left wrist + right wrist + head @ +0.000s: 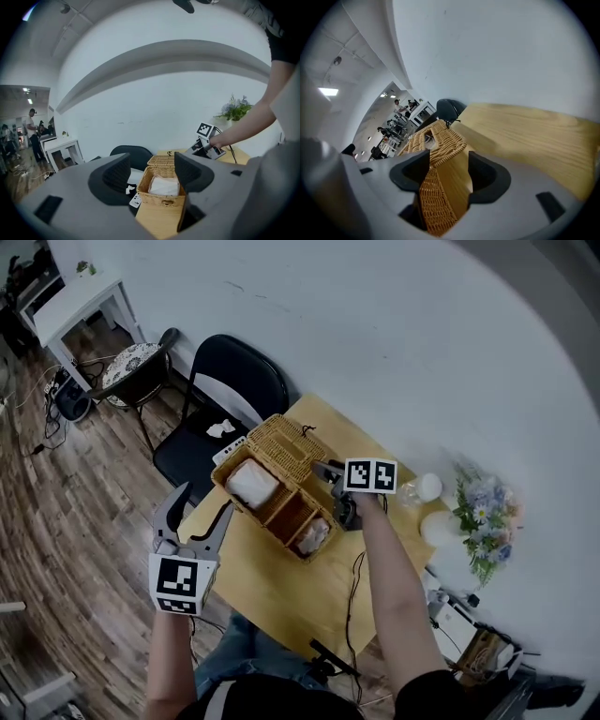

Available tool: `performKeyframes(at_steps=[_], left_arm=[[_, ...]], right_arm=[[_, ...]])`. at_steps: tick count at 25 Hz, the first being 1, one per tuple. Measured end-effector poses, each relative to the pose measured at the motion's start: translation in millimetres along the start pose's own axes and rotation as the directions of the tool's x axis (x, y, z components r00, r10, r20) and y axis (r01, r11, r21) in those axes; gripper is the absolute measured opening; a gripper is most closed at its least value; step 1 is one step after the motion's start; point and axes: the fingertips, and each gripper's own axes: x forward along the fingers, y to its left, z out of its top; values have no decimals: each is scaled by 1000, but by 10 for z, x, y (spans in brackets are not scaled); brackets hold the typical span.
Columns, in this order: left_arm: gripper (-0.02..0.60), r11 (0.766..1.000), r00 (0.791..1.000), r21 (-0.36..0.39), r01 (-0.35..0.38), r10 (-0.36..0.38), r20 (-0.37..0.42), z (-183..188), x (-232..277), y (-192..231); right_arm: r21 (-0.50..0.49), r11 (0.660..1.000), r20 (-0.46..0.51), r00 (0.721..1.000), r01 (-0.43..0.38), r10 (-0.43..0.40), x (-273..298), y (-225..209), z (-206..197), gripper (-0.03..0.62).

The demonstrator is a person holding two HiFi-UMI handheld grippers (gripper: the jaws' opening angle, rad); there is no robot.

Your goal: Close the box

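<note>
Straddling a wicker edge of the box (253,517) with your right tongs (449,173) spread, not pinching, you could shove the whole box along the surface (272,589) toward its edge. The box stands open there, lid (286,442) leaned back. Your left tongs (152,171) hang wide and empty, short of it, so nothing steadies it.

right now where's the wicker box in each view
Head view: wicker box, centre, lid open.
Left gripper view: box low centre, beyond the jaws.
Right gripper view: box close up, lower centre, between the jaws.
Shared landmark: the wooden table under it.
</note>
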Motion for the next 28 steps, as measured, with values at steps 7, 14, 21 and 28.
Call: performKeyframes(at_steps=[7,14,21,28], left_arm=[[290,998,998,-26,-58,57,-39,-152,-32,112],[287,998,997,5,-62,62,-54,-172,-39,26],[282,998,998,30,-55,56,-8,23,-101,-55],[276,995,997,61,-79,78,20,163,-261,-56]], right_arm=[[215,954,-11,977,-207,215,204,-12,15,233],[127,956,74,964,-264,256,78,37,134,190],[10,974,141,965,-225,222,-153,202,299,119],[-76,974,177,958,-214,225,-352,423,383,81]])
